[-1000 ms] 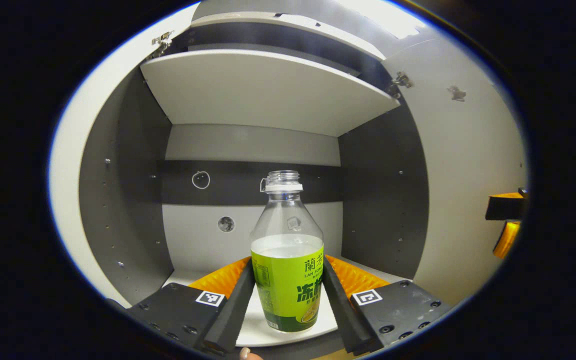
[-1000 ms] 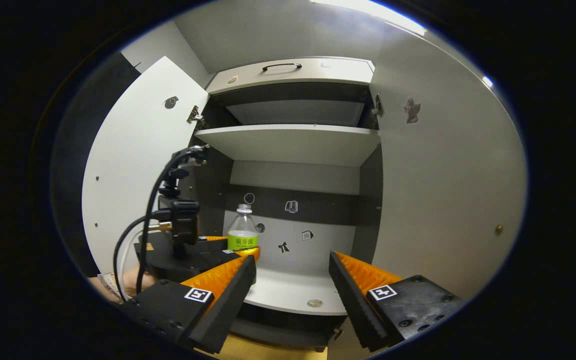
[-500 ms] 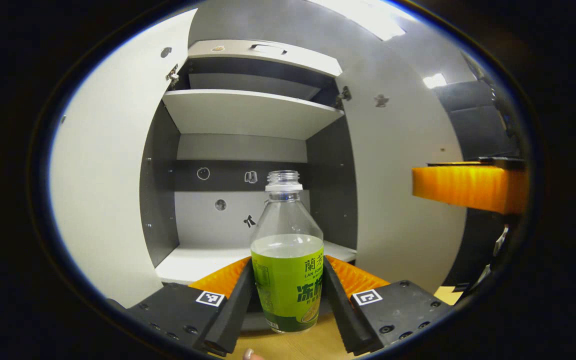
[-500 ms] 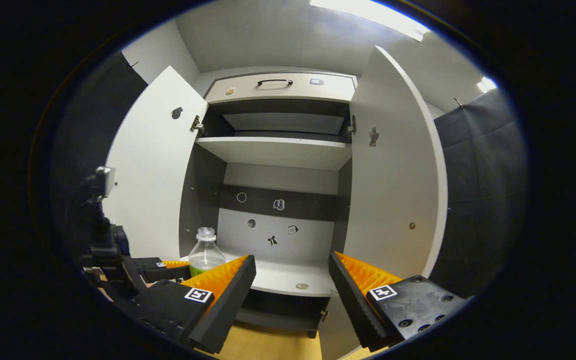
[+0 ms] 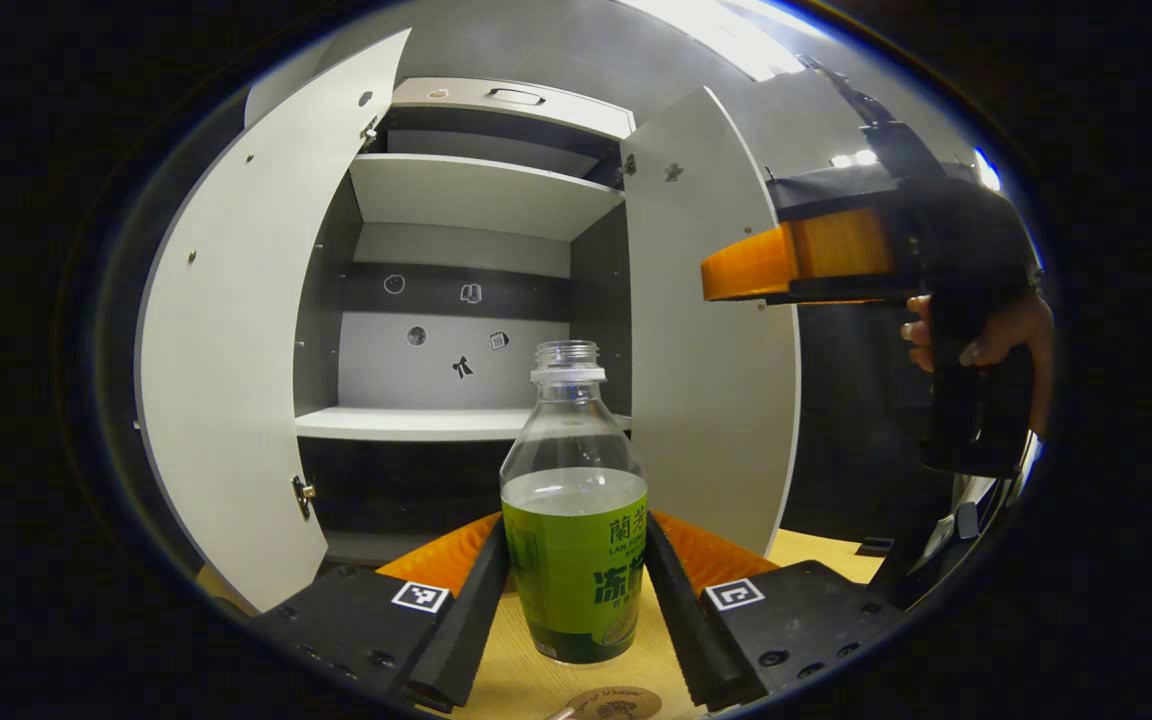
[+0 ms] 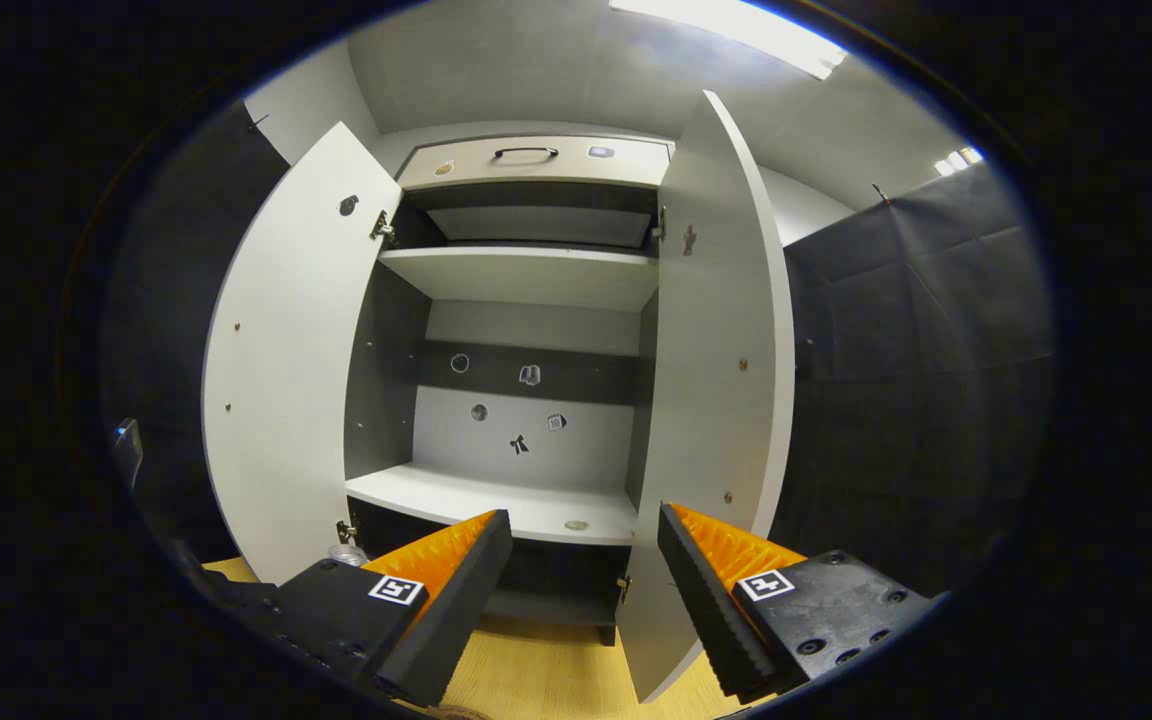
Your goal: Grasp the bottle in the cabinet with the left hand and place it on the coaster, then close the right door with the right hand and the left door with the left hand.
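Left hand-held gripper (image 5: 576, 590) is clamped on the bottle (image 5: 576, 540), both fingers pressing the green label band on the lower body. The bottle is upright, out of the cabinet (image 5: 456, 300), held above the wooden surface (image 5: 526, 670) near its front edge. The coaster (image 5: 616, 703) sits on the surface just in front of and below the bottle base; bottle is not on it yet.

Handling, as a judgement: clear thin plastic, partly filled with liquid, so light to moderate weight and bottom-heavy. No cap visible on the neck, so tilting risks a spill; keep it vertical. Walls will likely flex under a hard squeeze and the label film may be slick. The label band at liquid level is the right place to hold it: widest part, stiffened by the contents. The neck is too narrow and top-loaded.

Right hand-held gripper (image 6: 581, 590) is open, nothing between its fingers, pointing at the cabinet.

View differences: the left gripper view gives the grip, the coaster, and the right hand-held gripper held by a hand (image 5: 976, 330) off to the side, beside the right door (image 5: 706, 330). The right gripper view gives both doors full height, left door (image 6: 286, 380) and right door (image 6: 716, 400) swung open, the bare lower shelf (image 6: 496, 500), and the top drawer handle (image 6: 526, 152).
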